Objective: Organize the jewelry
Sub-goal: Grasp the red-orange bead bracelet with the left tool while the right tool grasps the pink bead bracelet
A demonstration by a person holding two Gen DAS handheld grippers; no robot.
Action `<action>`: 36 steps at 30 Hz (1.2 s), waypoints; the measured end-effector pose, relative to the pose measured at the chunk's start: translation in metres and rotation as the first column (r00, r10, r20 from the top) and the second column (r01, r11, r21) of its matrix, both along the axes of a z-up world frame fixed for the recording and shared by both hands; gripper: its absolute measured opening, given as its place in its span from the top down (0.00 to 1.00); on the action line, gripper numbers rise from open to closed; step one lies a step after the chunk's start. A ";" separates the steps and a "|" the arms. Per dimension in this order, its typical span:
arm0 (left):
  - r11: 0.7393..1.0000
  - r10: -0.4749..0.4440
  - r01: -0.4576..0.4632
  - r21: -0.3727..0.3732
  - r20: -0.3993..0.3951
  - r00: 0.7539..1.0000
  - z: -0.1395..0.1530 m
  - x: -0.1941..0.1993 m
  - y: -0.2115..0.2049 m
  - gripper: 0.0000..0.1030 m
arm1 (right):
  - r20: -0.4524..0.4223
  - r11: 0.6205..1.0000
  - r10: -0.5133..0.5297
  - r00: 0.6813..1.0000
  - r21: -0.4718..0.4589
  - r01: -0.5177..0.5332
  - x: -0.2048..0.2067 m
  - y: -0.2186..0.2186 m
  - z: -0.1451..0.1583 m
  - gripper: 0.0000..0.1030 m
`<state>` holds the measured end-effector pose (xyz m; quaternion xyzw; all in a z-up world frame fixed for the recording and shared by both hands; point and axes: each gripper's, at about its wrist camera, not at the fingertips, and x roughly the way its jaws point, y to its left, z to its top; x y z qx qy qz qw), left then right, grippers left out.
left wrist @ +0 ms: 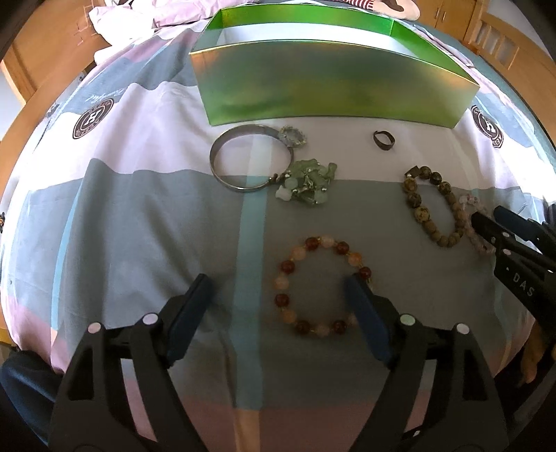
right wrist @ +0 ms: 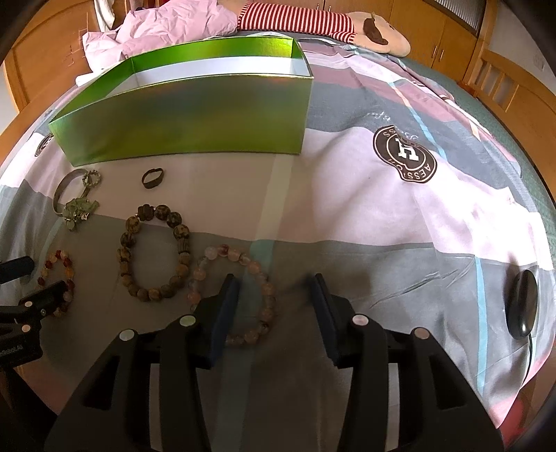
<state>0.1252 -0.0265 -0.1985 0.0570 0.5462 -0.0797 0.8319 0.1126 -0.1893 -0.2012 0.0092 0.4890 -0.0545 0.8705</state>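
Jewelry lies on a bed in front of an open green box (left wrist: 312, 83) (right wrist: 194, 114). My left gripper (left wrist: 278, 281) is open just above a red and cream bead bracelet (left wrist: 288, 267) (right wrist: 55, 271), its right finger inside the ring. My right gripper (right wrist: 274, 281) (left wrist: 486, 212) is open over a pale pink bead bracelet (right wrist: 257, 267) (left wrist: 481, 240), its left finger inside the ring. A brown bead bracelet (left wrist: 422, 212) (right wrist: 153, 250), a metal bangle (left wrist: 243, 160) (right wrist: 64, 187), a green stone cluster (left wrist: 309, 180) (right wrist: 78, 210), a crystal ring (left wrist: 292, 135) and a dark ring (left wrist: 382, 139) (right wrist: 153, 177) lie nearer the box.
The bedsheet (right wrist: 382, 215) is pink, grey and blue with round logos. A black oval object with a cord (right wrist: 521, 302) lies at the right. A striped plush toy (right wrist: 312, 17) and crumpled pink fabric (right wrist: 166, 27) lie behind the box. Wooden furniture surrounds the bed.
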 end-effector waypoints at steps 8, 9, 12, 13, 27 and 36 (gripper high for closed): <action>1.000 -0.025 0.025 -0.009 0.020 0.999 0.002 -0.003 0.002 0.34 | 0.004 1.000 -0.012 1.000 -0.024 0.012 0.000 0.005 0.000 0.56; 0.999 -0.031 0.031 -0.003 0.025 0.999 0.003 -0.005 0.000 0.37 | 0.003 1.000 -0.013 1.000 -0.025 0.013 0.000 0.005 0.000 0.56; 0.999 -0.046 0.046 0.002 0.038 0.998 0.006 -0.011 -0.006 0.48 | 0.003 1.000 -0.017 1.000 -0.025 0.017 0.000 0.007 0.000 0.56; 0.998 -0.055 0.055 -0.004 0.038 0.998 0.006 -0.012 -0.007 0.51 | 0.003 1.000 -0.018 1.000 -0.023 0.018 0.000 0.008 0.000 0.56; 0.999 -0.044 0.043 0.016 0.057 0.997 0.016 -0.014 -0.007 0.92 | 0.012 1.000 0.012 1.000 -0.012 -0.012 -0.009 0.015 0.005 0.89; 0.999 -0.038 0.041 -0.021 0.120 0.992 0.045 -0.016 0.005 0.99 | 0.052 0.999 -0.017 0.998 0.028 0.016 -0.017 0.008 0.027 0.92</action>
